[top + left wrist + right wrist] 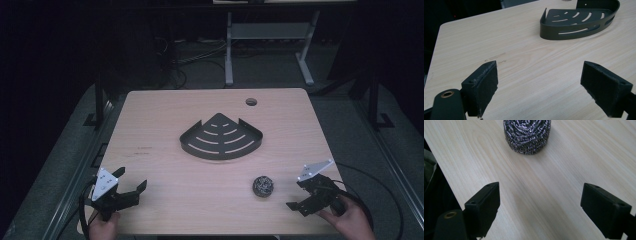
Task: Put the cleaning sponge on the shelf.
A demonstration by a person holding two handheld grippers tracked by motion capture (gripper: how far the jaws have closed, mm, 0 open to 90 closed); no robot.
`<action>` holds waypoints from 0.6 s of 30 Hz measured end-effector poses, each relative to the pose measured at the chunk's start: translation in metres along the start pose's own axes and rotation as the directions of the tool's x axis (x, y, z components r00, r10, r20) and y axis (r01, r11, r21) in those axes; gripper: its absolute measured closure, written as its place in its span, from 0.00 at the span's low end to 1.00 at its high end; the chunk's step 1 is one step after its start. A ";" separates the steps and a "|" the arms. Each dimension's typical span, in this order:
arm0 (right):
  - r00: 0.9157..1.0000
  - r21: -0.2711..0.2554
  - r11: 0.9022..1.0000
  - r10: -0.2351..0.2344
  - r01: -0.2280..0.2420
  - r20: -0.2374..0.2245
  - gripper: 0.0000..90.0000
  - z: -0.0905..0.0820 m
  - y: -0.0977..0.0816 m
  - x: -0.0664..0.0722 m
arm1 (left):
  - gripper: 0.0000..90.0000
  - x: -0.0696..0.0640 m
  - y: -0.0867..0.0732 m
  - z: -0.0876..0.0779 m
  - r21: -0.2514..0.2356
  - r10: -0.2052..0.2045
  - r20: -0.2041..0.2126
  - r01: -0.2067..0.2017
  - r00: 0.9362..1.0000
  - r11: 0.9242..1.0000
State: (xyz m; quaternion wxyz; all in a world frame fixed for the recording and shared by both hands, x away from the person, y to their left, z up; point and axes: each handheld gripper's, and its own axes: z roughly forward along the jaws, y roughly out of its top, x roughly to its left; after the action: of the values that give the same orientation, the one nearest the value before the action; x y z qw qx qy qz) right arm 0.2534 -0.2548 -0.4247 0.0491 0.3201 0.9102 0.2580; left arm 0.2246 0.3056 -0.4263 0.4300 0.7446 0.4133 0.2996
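Observation:
A dark metal corner caddy (220,138) with curved slots lies in the middle of the wooden table (165,112). A round steel wool scrubber (263,186) sits toward the front right. My left gripper (131,180) is at the front left corner, open and empty. In the left gripper view it (540,66) points toward the caddy (571,31) far ahead. My right gripper (297,194) is at the front right, just right of the scrubber, open and empty. The right gripper view has the scrubber (527,135) straight ahead of the spread jaws of this gripper (541,187), a short gap away.
A cable hole (251,102) is in the table's far right part. Behind the table stand a white desk frame (270,35) and cables on a dark floor. The front edge of the table runs close under both hands.

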 end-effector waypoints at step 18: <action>0.998 0.023 0.998 -0.065 0.066 -0.019 0.16 0.007 0.031 0.003 | 0.15 0.002 0.000 0.000 -0.004 -0.007 -0.004 0.007 1.000 1.000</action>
State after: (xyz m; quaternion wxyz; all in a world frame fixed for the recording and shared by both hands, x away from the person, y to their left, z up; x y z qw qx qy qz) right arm 0.2702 -0.2297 -0.4149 0.0453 0.2883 0.9236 0.2485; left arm 0.2252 0.3071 -0.4261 0.4317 0.7417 0.4163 0.3003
